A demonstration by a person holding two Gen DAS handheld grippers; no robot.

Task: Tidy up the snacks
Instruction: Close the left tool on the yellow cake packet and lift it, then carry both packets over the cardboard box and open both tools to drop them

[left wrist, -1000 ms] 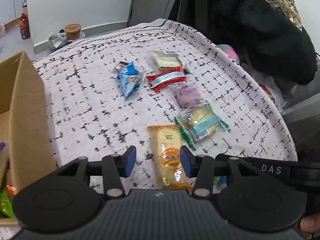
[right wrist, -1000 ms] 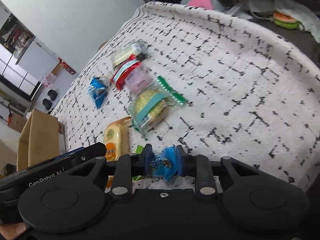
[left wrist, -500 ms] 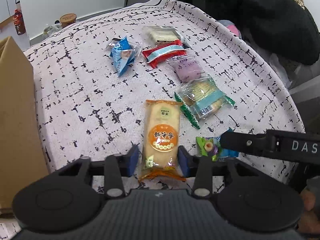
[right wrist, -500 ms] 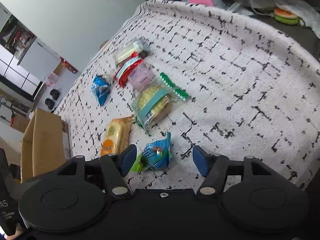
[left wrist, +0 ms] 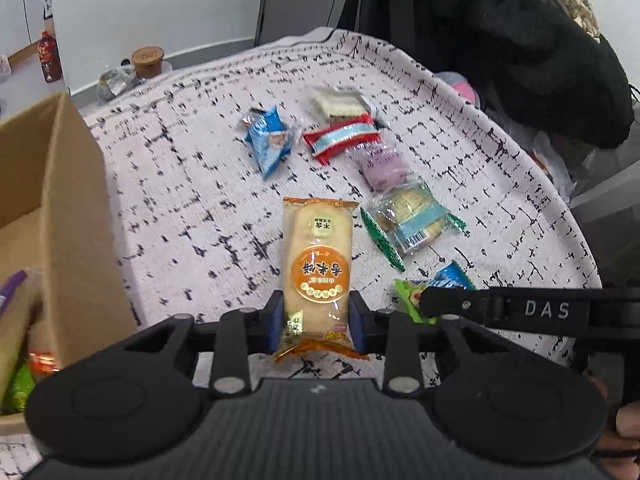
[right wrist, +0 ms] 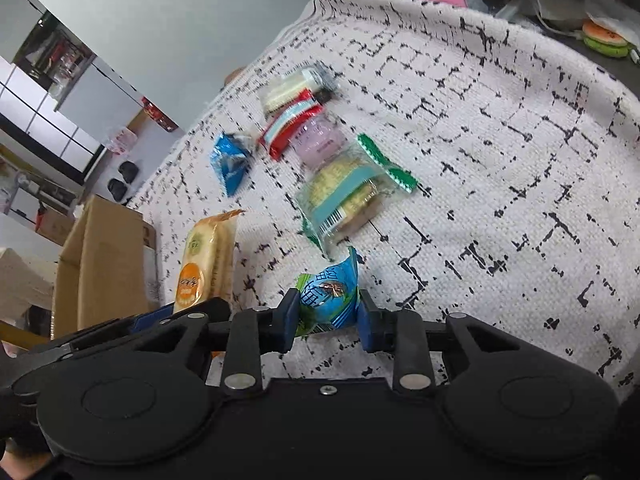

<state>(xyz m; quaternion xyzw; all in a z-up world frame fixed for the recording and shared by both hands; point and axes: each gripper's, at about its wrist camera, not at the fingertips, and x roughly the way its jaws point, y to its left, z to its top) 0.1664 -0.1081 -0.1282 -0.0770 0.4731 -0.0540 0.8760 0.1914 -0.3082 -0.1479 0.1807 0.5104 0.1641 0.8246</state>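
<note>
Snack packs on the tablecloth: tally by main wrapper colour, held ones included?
Orange, in left gripper: 1
Blue-green, in right gripper: 1
Blue: 1
Red: 1
Clear, pale bar: 1
Clear, purple cake: 1
Clear, green-edged: 1
Total: 7

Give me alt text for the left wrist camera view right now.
The left tongs grip the near end of an orange rice cracker packet over a speckled white tablecloth. Five more wrapped snacks lie scattered beyond it, an open cardboard box stands at left, and the right tongs reach in from the right.
</note>
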